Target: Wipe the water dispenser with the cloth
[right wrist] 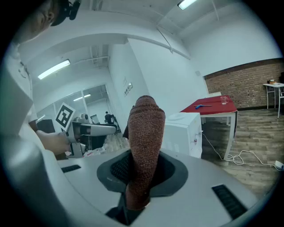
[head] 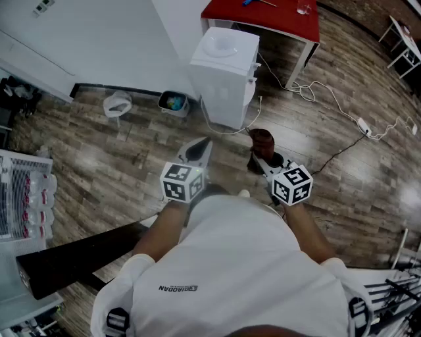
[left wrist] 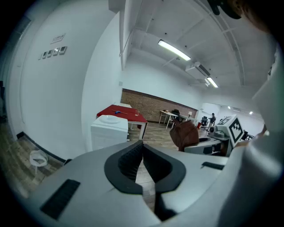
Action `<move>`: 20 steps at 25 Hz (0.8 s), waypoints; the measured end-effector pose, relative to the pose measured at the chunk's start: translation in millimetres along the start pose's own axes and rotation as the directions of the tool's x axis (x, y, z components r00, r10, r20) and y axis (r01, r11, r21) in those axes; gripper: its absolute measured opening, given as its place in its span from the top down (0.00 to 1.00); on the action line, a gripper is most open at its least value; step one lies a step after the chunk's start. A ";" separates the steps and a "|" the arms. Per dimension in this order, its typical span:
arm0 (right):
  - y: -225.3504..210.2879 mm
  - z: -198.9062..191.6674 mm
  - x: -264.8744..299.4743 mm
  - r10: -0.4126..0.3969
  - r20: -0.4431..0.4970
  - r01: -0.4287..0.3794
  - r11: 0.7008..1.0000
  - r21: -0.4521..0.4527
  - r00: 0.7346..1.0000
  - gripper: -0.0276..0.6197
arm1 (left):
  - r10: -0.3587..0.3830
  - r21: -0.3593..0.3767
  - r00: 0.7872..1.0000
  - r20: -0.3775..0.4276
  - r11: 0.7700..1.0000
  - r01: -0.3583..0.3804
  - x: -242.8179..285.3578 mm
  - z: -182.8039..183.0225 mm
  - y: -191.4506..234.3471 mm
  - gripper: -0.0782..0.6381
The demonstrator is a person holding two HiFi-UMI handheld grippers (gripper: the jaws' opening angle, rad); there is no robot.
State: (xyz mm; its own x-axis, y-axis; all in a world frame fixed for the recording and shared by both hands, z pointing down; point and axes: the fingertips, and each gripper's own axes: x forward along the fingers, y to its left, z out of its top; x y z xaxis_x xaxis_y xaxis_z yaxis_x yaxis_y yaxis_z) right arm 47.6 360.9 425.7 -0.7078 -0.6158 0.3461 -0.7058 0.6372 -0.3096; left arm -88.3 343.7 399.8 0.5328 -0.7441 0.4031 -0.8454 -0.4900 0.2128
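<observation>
The white water dispenser [head: 225, 72] stands on the wood floor against the wall, ahead of both grippers. In the left gripper view the dispenser [left wrist: 108, 133] is to the left of the jaw tips; the right gripper view has the dispenser [right wrist: 188, 133] just right of the cloth. My right gripper [head: 260, 155] is shut on a brown cloth [head: 262, 141], which stands up out of the jaws [right wrist: 145, 142]. My left gripper [head: 199, 150] is shut with nothing between its pads [left wrist: 133, 162]. Both grippers are held side by side, well short of the dispenser.
A red table [head: 276, 16] stands behind the dispenser. A white cable with a power strip [head: 364, 125] runs over the floor at the right. A small bin [head: 173, 102] and a white basket [head: 118, 105] sit by the wall at the left. A rack with bottles [head: 23, 197] is at far left.
</observation>
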 end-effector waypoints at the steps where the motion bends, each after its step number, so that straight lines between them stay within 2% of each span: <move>1: -0.9 0.0 0.3 0.000 0.000 0.000 1.000 -0.002 1.000 0.83 | 0.000 0.001 1.000 0.000 1.000 0.000 0.6 -0.1 -0.1 0.89; 8: -5.9 -3.2 -0.2 -0.004 -0.013 0.004 1.000 0.007 1.000 0.83 | -0.007 0.004 1.000 -0.011 1.000 0.007 4.5 -1.3 -6.0 0.89; 14: -4.6 -6.9 3.3 0.034 -0.020 -0.033 0.998 0.059 0.999 0.83 | -0.003 0.006 1.000 -0.014 1.000 0.004 6.5 -2.4 -5.6 0.89; 20: -8.1 -11.1 4.4 0.044 -0.039 -0.041 0.997 0.065 0.998 0.83 | 0.003 0.007 1.000 -0.019 1.000 -0.003 9.3 -0.6 -5.2 0.89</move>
State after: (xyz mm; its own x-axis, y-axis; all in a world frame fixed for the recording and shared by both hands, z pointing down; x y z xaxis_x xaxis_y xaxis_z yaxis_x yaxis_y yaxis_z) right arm 50.5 358.1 439.6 -0.7365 -0.5688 0.3661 -0.6763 0.6309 -0.3803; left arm -79.0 339.6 403.0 0.5292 -0.7367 0.4210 -0.8467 -0.4910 0.2051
